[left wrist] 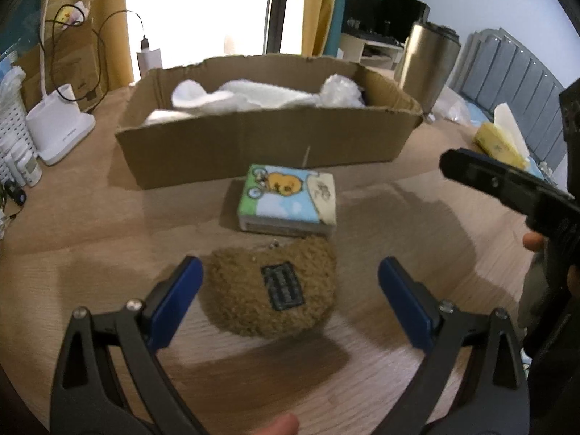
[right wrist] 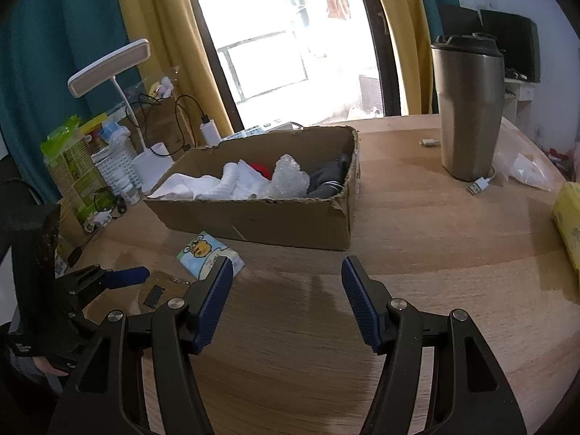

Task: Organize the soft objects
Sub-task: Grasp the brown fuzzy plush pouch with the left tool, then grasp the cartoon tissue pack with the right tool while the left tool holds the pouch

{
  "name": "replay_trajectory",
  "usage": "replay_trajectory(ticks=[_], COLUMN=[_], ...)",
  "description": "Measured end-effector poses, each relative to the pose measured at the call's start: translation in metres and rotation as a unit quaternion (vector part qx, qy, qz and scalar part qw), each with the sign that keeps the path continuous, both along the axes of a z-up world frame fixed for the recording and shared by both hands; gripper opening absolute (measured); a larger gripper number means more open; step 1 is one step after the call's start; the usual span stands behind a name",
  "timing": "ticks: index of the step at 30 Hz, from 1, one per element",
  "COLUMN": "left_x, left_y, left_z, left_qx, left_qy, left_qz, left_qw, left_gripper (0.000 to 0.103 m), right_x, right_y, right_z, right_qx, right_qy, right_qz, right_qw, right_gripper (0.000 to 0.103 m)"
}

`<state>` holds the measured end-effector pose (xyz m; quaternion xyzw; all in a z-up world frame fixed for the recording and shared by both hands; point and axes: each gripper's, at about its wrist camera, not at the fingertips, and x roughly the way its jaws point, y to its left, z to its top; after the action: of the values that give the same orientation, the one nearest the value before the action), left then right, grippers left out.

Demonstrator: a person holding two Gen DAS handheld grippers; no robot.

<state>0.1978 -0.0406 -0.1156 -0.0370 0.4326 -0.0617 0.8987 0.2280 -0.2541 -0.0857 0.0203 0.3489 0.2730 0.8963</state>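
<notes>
1. A fuzzy brown pouch (left wrist: 270, 286), rounded and with a dark rectangular label sewn on top, is seen lying flat on the wooden table, towards its near edge.
2. A small soft cloth book (left wrist: 288, 197), printed with a yellow bear on blue and green, is laid flat just beyond the pouch.
3. An open cardboard box (left wrist: 261, 141) is set behind the book, holding white cloths, crumpled clear plastic, something red and a grey item.
</notes>
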Motion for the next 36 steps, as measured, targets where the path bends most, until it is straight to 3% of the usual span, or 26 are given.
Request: replay_trajectory(ticks=[7,10,16,23,31,36], left_x=[0.006,0.006,0.004,-0.006,-0.019,-0.024], left_y=[0.001,0.002,0.007,0.017,0.047,0.070], left_z=[-0.008,-0.008,-0.012,-0.006,0.008,0.012], left_qx=[0.007,0.007,-0.007,-0.025,-0.050,-0.058], left_qy=[0.011,0.010,0.021,0.004,-0.023,-0.033], left_qz=[0.008,0.006,-0.012,-0.023,-0.005,0.014], left_qw=[0.9999,0.9999,0.9997,0.9994,0.9985,0.9977], left_gripper=[0.096,0.070,0.058,0.056,0.056,0.056], right_x=[0.001,0.002,0.001,0.002,0.003,0.002], right_y=[0.000,0.004,0.016,0.037,0.076,0.097], right_z=[-0.001,-0.002,0.000,-0.002,-0.006,-0.010], right_qx=[-0.001,-0.005,-0.015,-0.032,-0.059,-0.077], right_qy=[0.002,0.003,0.002,0.006,0.009,0.011], right_qz=[0.001,0.005,0.010,0.021,0.052,0.065], right_qw=[1.000,1.000,1.000,0.999,0.997,0.995], right_gripper=[0.066,0.066,0.066,0.066,0.066,0.080])
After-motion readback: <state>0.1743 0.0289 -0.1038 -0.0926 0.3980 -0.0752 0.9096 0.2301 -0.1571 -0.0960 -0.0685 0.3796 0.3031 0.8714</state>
